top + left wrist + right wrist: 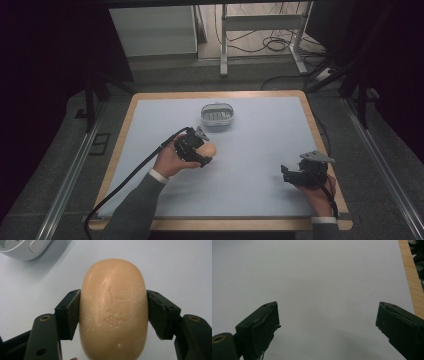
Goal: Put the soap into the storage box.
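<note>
A tan oval bar of soap with a stamped mark sits between the two pads of my left gripper, which is shut on its sides. From above, the soap pokes out of the left gripper near the middle of the pale blue mat. A white soap dish with a ribbed inside stands farther back, apart from the soap; its corner shows at the top left of the left gripper view. My right gripper rests at the right front, open, with bare mat between its fingers.
The pale blue mat covers a table with a wooden rim, whose edge runs close to the right gripper. A black cable trails from the left gripper toward the front left. Floor cables and desk legs lie beyond the table.
</note>
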Demonstrator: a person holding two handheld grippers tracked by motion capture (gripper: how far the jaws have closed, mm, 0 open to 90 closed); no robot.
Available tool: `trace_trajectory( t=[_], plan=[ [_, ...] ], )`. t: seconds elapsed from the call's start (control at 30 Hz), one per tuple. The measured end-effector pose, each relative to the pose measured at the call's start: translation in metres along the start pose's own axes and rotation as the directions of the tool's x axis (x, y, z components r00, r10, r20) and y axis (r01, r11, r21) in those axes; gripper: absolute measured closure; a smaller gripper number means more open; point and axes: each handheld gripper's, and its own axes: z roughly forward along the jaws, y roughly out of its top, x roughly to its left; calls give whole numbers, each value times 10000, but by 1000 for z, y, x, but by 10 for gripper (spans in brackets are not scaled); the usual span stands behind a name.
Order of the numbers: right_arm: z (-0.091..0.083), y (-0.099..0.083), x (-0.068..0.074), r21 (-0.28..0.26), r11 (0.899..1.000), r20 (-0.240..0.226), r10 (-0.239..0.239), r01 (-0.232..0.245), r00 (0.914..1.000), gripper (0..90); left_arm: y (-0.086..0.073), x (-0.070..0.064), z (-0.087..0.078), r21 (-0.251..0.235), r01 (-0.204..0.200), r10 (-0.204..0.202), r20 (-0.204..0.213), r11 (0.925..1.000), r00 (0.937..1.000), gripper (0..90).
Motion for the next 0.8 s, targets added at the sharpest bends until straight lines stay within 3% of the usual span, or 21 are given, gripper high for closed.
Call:
trace_trajectory(
  t=[0.8],
  plan=[
    [1, -1, 0, 37, 10000, -13, -13, 13, 10000, 48, 3, 12, 1, -49, 257, -257, -74, 9997, 9996, 327]
  ],
)
